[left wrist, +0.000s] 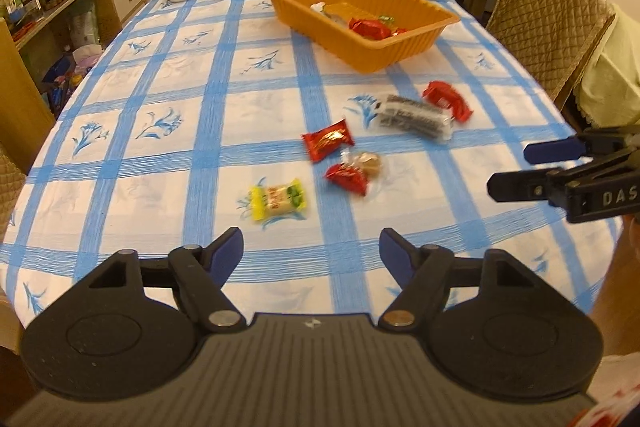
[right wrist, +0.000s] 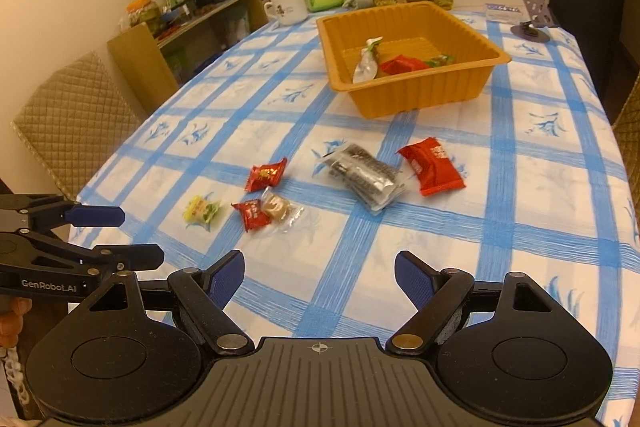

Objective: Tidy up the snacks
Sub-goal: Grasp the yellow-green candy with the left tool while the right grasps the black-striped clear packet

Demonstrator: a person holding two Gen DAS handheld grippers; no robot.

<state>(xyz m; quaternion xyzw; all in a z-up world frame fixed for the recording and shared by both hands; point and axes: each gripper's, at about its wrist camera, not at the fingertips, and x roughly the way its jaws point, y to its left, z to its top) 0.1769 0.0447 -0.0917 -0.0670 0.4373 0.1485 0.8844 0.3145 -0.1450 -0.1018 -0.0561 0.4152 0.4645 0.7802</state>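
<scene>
While both tongs hang above the near edge of the desk (left wrist: pixel 168 131), we see the snacks spread on its blue-checked cloth ahead of us. The grey cookie pack (right wrist: pixel 366 179) lies flat, its long axis running diagonally from far left to near right, with a large red packet (right wrist: pixel 432 167) just beside it on the right. Nearer and to the left sit a red candy (right wrist: pixel 266 174), a smaller red candy (right wrist: pixel 251 214) touching a clear-wrapped brown sweet (right wrist: pixel 278 209), and a yellow-green candy (right wrist: pixel 200 210) lying crosswise. The orange tray (right wrist: pixel 420 95) stands farther back, holding a few wrapped pieces. Our left tongs (left wrist: pixel 311 253) and right tongs (right wrist: pixel 319 279) both tilt downward, released, with nothing between their blue pads.
</scene>
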